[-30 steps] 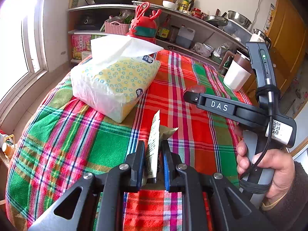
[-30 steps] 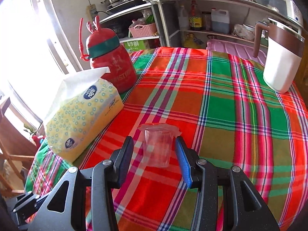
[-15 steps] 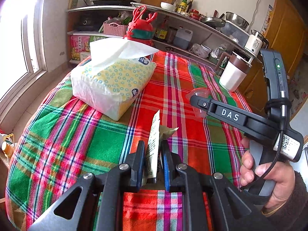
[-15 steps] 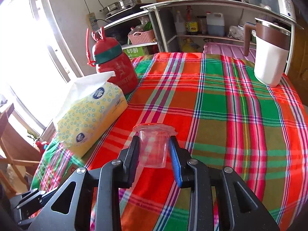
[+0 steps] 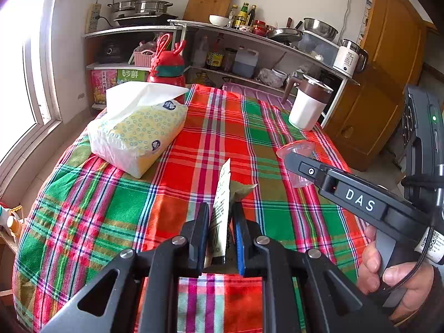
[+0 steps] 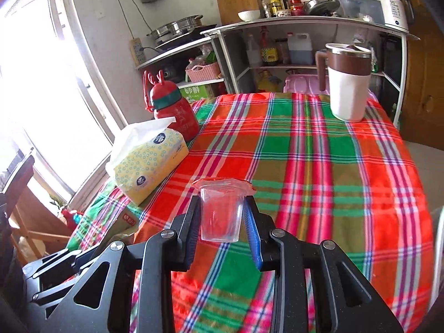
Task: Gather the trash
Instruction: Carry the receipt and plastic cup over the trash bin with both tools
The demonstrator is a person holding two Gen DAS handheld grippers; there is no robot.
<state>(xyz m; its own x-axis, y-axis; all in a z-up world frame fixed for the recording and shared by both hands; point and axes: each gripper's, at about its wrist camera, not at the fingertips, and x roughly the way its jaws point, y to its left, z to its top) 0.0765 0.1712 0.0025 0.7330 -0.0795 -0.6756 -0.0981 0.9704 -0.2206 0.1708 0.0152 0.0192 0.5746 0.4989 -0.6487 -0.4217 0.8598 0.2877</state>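
My left gripper [image 5: 220, 216] is shut on a flat white wrapper [image 5: 222, 194] with a crumpled olive flap, held upright above the plaid tablecloth [image 5: 236, 127]. My right gripper [image 6: 222, 208] is shut on a clear plastic cup [image 6: 220, 211], held upright above the tablecloth [image 6: 305, 166]. In the left wrist view the right gripper [image 5: 294, 161] shows at the right, with the cup [image 5: 298, 149] at its tip and a hand on its handle.
A yellow tissue pack [image 5: 138, 130] lies at the table's left, a red bottle [image 5: 166, 69] behind it. A white and brown jug [image 5: 308, 105] stands at the far right corner. Kitchen shelves [image 5: 249, 52] stand behind the table, a window at the left.
My right gripper has shut on the clear cup and lifted it off the cloth. Both grippers have drawn back and upward from the table. The wrapper stays in the left gripper.
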